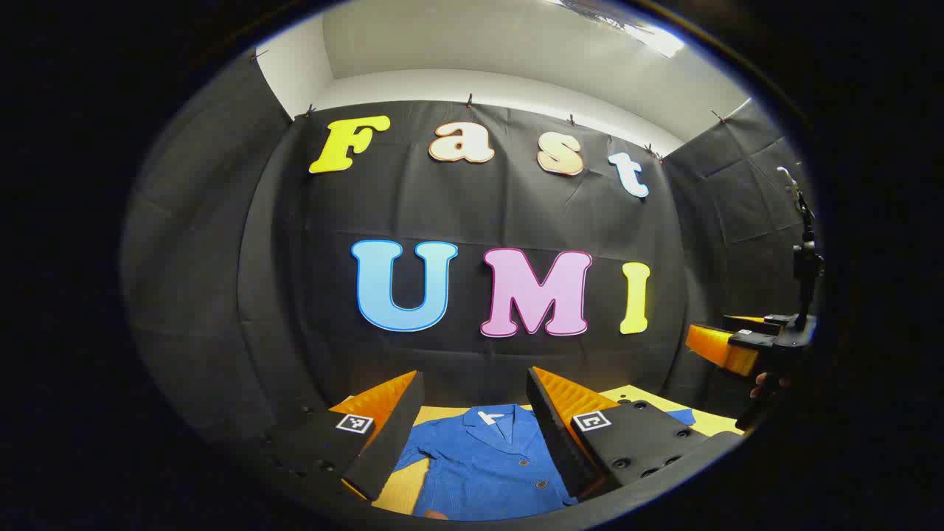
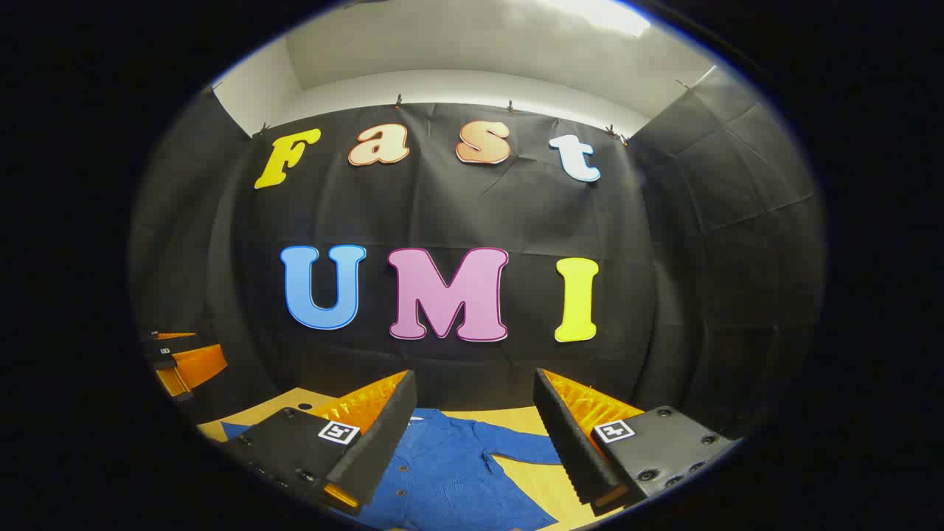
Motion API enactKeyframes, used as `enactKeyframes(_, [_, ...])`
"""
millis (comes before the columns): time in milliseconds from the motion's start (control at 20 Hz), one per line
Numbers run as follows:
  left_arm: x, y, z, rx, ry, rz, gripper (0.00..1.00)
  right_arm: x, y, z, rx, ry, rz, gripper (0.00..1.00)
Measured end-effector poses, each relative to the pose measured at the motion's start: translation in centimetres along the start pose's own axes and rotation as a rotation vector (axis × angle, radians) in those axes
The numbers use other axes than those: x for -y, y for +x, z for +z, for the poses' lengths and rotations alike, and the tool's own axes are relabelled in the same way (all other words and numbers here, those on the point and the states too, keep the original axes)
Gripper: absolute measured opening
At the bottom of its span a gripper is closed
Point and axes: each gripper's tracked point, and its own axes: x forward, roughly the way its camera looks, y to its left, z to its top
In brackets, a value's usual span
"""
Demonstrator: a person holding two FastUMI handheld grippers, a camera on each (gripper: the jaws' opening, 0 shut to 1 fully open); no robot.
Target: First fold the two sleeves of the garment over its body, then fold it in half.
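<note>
Your left gripper (image 1: 472,431) and right gripper (image 2: 472,435) both hover with fingers spread wide, holding nothing, above the blue buttoned collared jacket (image 1: 483,464) lying flat on the yellow tabletop (image 1: 398,490).

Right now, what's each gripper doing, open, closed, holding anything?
Left gripper: open, holding nothing, above the blue buttoned cloth garment.
Right gripper: open, holding nothing.

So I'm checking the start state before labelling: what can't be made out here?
- Left gripper view: the jacket's sleeves and hem, hidden by the left gripper's fingers and the bottom edge.
- Right gripper view: the jacket's collar and one sleeve, behind the right gripper's fingers.
</note>
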Motion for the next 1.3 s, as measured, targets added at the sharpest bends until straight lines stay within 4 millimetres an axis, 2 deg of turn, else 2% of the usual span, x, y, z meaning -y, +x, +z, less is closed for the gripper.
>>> enactKeyframes(100, [-0.8, 0.2, -0.2, -0.021, 0.037, 0.017, 0.80, -0.8, 0.6, 0.6, 0.015, 0.005, 0.017, 0.96])
enactKeyframes(300, [-0.8, 0.5, 2.3, 0.049, -0.018, 0.004, 0.80, -1.2, 0.8, 2.1, 0.061, -0.005, 0.024, 0.99])
enactKeyframes(350, [-0.9, 0.5, 2.5, 0.065, -0.027, 0.012, 0.80, -1.2, 0.8, 2.3, 0.070, -0.008, 0.023, 0.96])
enactKeyframes(400, [-1.3, 0.7, 2.6, 0.071, -0.019, 0.031, 0.81, -1.2, 0.8, 2.4, 0.076, -0.012, 0.021, 0.99])
enactKeyframes(500, [-1.3, 0.8, 2.1, 0.058, 0.008, 0.040, 0.80, -1.2, 0.8, 2.2, 0.071, -0.016, 0.020, 0.99])
enactKeyframes(550, [-1.0, 0.7, 2.1, 0.055, 0.012, 0.033, 0.81, -1.2, 0.7, 2.1, 0.068, -0.015, 0.020, 0.96])
enactKeyframes(600, [-0.8, 0.7, 2.1, 0.054, 0.007, 0.026, 0.80, -1.1, 0.6, 2.1, 0.066, -0.014, 0.018, 0.99])
enactKeyframes(900, [-0.9, 0.9, 1.1, 0.024, -0.009, 0.017, 0.81, -0.7, 0.7, 1.1, 0.045, -0.015, 0.002, 0.99])
enactKeyframes(950, [-1.1, 1.0, 1.0, 0.018, -0.008, 0.020, 0.81, -0.8, 0.8, 0.9, 0.038, -0.010, 0.005, 0.96])
enactKeyframes(1150, [-2.3, 1.2, 0.5, -0.015, 0.008, 0.070, 0.80, -1.2, 1.4, 0.9, 0.035, -0.004, 0.014, 0.99])
enactKeyframes(1300, [-2.7, 0.5, 0.9, -0.006, 0.024, 0.094, 0.81, -1.4, 0.7, 1.1, 0.038, -0.004, 0.035, 0.99])
